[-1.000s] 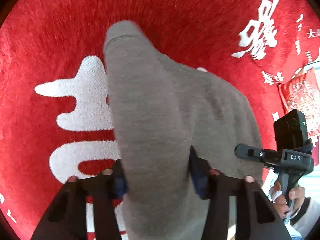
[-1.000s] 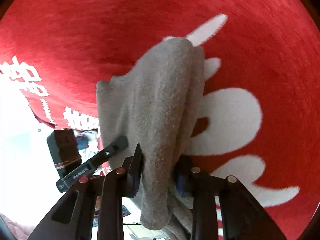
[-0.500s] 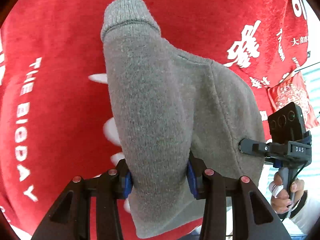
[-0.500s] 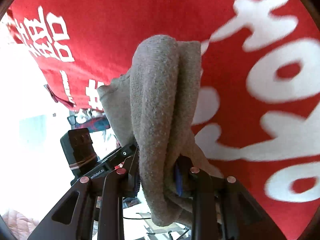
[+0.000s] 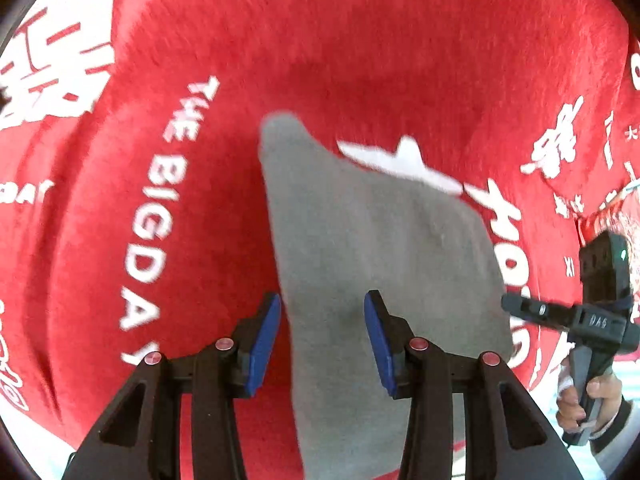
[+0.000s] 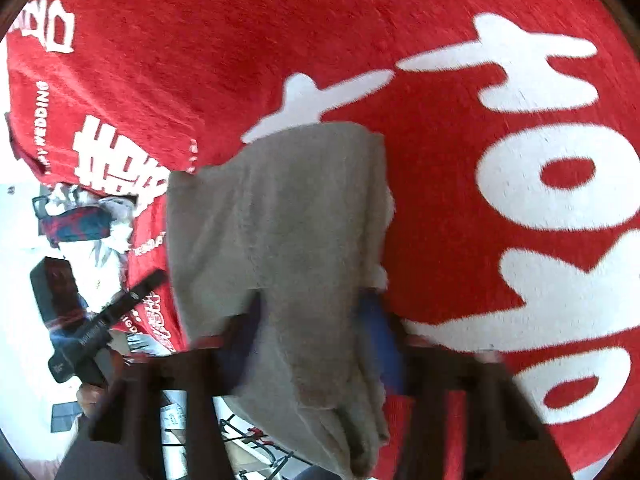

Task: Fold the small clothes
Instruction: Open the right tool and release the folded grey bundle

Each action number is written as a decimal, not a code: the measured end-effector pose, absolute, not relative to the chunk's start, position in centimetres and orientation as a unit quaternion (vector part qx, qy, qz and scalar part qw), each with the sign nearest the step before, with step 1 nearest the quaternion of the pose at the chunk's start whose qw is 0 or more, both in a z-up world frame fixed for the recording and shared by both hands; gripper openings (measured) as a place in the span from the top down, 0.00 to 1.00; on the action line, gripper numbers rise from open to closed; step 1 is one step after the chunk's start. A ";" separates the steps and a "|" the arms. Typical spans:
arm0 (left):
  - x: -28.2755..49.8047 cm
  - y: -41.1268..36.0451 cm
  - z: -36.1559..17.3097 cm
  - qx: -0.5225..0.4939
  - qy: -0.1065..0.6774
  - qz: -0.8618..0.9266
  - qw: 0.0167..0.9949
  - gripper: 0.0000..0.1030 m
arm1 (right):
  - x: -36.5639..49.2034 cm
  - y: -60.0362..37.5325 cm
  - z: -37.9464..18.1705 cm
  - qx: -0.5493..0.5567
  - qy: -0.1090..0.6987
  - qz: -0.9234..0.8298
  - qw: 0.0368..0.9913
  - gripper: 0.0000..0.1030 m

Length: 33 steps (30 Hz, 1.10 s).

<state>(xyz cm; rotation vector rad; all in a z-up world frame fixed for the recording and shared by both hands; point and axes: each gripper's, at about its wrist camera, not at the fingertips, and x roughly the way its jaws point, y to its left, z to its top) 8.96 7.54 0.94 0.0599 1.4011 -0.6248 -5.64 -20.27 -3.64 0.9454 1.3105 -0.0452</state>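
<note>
Between the blue pads (image 5: 266, 344) of the left gripper (image 5: 322, 344) runs a strip of the grey knit garment (image 5: 380, 240). The cloth fills the whole gap and both pads bear on it, so these jaws are partly closed and clamped on the garment. Ahead of the jaws the garment tapers to a narrow end; to the right of the right jaw it spreads into a broad panel. Motion blur softens its outline.

Behind the garment lies a red pile cloth (image 5: 360, 40). White lettering (image 5: 160, 216) reading "THE BIGDAY" sits to the left of the left jaw, and larger white characters show ahead and to the right.

Right gripper (image 6: 312, 336): the view is blurred, yet a thick bunched fold of the same garment passes between its two pads and hangs down behind them. These jaws have just been closing, and they grip the fold. Ahead of them the garment rises as a wide, rounded flap – its upper edge overlaps a white character on the cloth.

Well to the right of the left jaws, a hand (image 5: 588, 400) grasps the right gripper's handle.
</note>
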 end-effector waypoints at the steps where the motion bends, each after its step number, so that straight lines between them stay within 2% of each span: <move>1: 9.5 7.9 1.0 0.026 0.631 -0.272 0.726 0.56 | -5.9 -20.3 -3.6 0.415 0.587 -0.026 0.695 0.83; 5: 10.2 6.8 -1.2 0.072 0.634 -0.227 0.736 0.56 | -6.4 -19.8 -4.7 0.350 0.610 -0.056 0.709 0.88; 8: 9.8 6.0 -2.8 0.095 0.628 -0.222 0.740 0.55 | -7.0 -20.0 -5.7 0.363 0.604 -0.065 0.707 0.88; 10: 9.8 6.0 -2.7 0.108 0.619 -0.216 0.747 0.49 | -7.1 -20.0 -5.4 0.370 0.601 -0.071 0.705 0.87; 14: 9.5 6.4 -1.7 0.110 0.626 -0.199 0.746 0.48 | -8.7 -19.7 -3.5 0.354 0.606 -0.076 0.708 0.86; 16: 9.0 6.8 -1.0 0.115 0.628 -0.191 0.746 0.48 | -9.7 -18.8 -2.0 0.344 0.602 -0.072 0.717 0.80; 20: 7.8 7.8 -0.3 0.124 0.637 -0.177 0.740 0.48 | -11.8 -16.4 -0.1 0.334 0.603 -0.050 0.723 0.80; 27: 5.0 9.5 0.6 0.126 0.652 -0.164 0.730 0.48 | -13.9 -14.2 -3.1 0.320 0.672 -0.071 0.665 0.79; 33: 3.3 10.0 2.0 0.120 0.661 -0.163 0.723 0.48 | -14.3 -14.8 -0.3 0.315 0.667 -0.082 0.670 0.72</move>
